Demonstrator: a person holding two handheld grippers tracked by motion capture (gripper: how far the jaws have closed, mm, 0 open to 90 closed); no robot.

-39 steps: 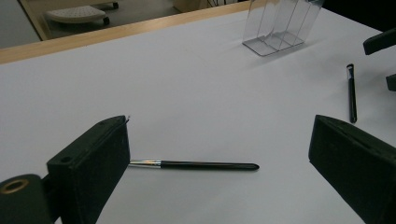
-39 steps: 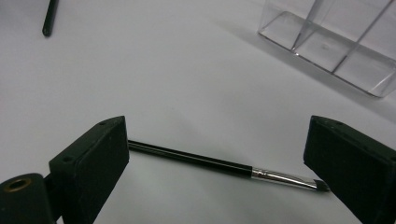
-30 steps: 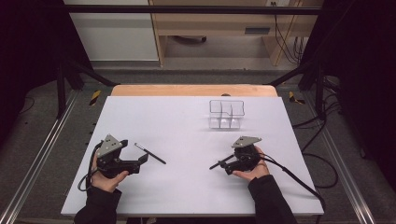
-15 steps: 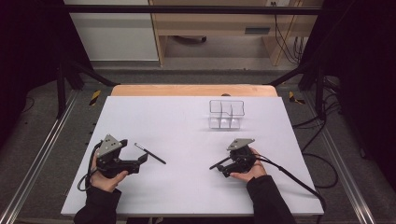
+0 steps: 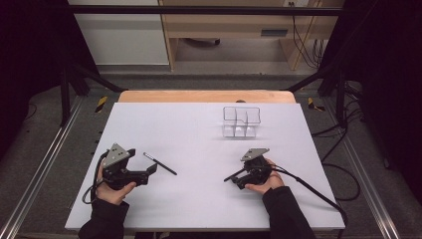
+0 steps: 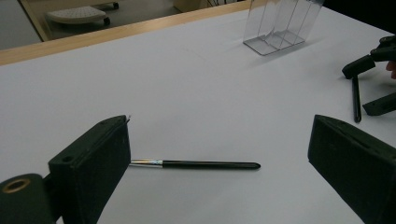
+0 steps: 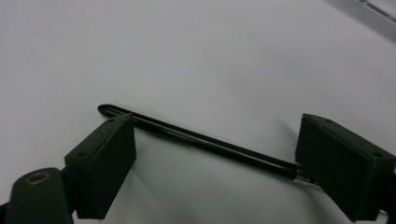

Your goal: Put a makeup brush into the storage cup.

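Two thin black brushes lie on the white table (image 5: 199,134). One brush (image 5: 160,163) (image 6: 205,164), with a silver ferrule, lies just past the tips of my left gripper (image 5: 151,173) (image 6: 222,126), which rests open and apart from it. The other brush (image 5: 233,175) (image 7: 205,140) lies slantwise on the table between the jaws of my right gripper (image 5: 235,180) (image 7: 217,121). Those jaws have just been closing and still stand wide, one on each side of it. The left gripper view also has this brush (image 6: 356,98) under the far right gripper (image 6: 373,60).
A clear plastic holder (image 5: 241,121) (image 6: 280,25) with compartments stands upright at the back right of the table. A wooden strip (image 5: 206,96) runs along the far edge. A cable (image 5: 308,189) trails from the right gripper off the table's right side.
The right gripper has shifted a little left and toward the near edge, onto its brush, with its jaws slightly narrower. The left gripper and its brush have not moved.
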